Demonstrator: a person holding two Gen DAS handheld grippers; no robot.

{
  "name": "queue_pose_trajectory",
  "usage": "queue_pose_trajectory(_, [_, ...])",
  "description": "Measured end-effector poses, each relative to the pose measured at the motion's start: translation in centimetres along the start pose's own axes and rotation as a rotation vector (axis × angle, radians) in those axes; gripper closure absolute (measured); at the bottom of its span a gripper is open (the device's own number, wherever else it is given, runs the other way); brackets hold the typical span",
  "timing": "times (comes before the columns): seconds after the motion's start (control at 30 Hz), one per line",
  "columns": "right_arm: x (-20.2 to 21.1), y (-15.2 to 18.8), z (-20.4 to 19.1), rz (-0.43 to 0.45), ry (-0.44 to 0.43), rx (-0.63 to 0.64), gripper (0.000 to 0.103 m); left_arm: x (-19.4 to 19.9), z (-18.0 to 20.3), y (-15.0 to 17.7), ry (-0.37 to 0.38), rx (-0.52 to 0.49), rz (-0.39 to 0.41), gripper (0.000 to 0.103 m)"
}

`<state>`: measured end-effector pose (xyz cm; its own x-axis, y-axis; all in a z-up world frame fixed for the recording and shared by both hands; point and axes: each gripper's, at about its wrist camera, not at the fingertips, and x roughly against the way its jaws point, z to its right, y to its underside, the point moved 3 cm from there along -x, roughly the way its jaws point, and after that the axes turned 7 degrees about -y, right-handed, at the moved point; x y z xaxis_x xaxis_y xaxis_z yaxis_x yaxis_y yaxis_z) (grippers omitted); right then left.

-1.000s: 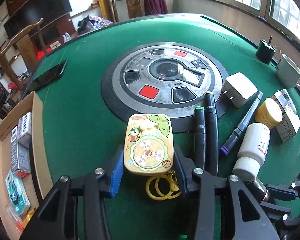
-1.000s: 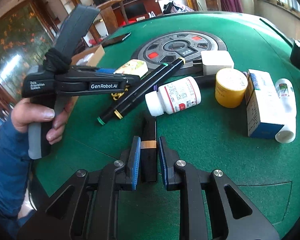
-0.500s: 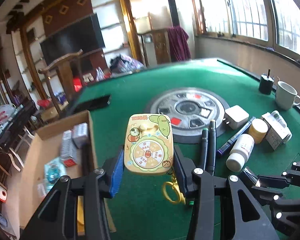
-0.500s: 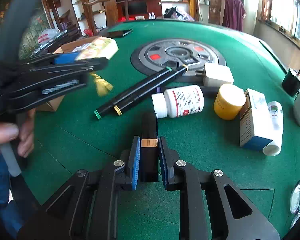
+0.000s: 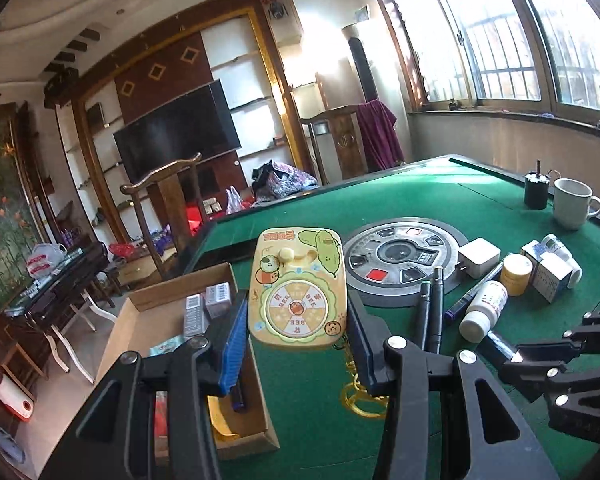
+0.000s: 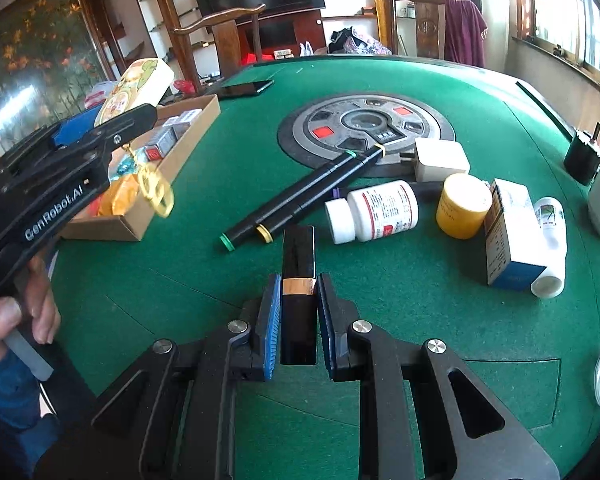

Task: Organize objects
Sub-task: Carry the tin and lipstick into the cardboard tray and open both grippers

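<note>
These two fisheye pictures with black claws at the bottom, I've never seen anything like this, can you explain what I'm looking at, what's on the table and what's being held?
No robot here: a person holds a hand-held two-finger gripper in each hand, and each carries a camera looking forward along its fingers. So each picture shows that gripper's own claws at the bottom.

In the left wrist view, the left gripper is clamped on a yellow cartoon toy case with yellow rings dangling below, raised beside a cardboard box that holds small packets.

In the right wrist view, the right gripper is shut on a black tube with a copper band. The person's hand on the other gripper shows at left.

On the green table lie two black markers, a white pill bottle, a yellow jar, a white charger, a small carton and a phone.
</note>
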<state>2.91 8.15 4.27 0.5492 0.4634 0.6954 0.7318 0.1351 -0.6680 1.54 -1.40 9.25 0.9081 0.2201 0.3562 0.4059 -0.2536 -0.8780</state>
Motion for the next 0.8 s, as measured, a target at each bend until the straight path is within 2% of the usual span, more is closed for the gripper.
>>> queue_pose_trajectory(0.37, [0.6, -1.5, -2.1, 0.020, 0.013, 0.041, 0.086, 0.3, -2.8, 0.4, 0.000, 0.072, -0.011, 0.057])
queue_pose_trajectory(0.8, [-0.6, -4.5, -7.7, 0.015, 0.027, 0.182, 0.086, -0.9, -8.5, 1.3, -0.033, 0.193, -0.061, 0.057])
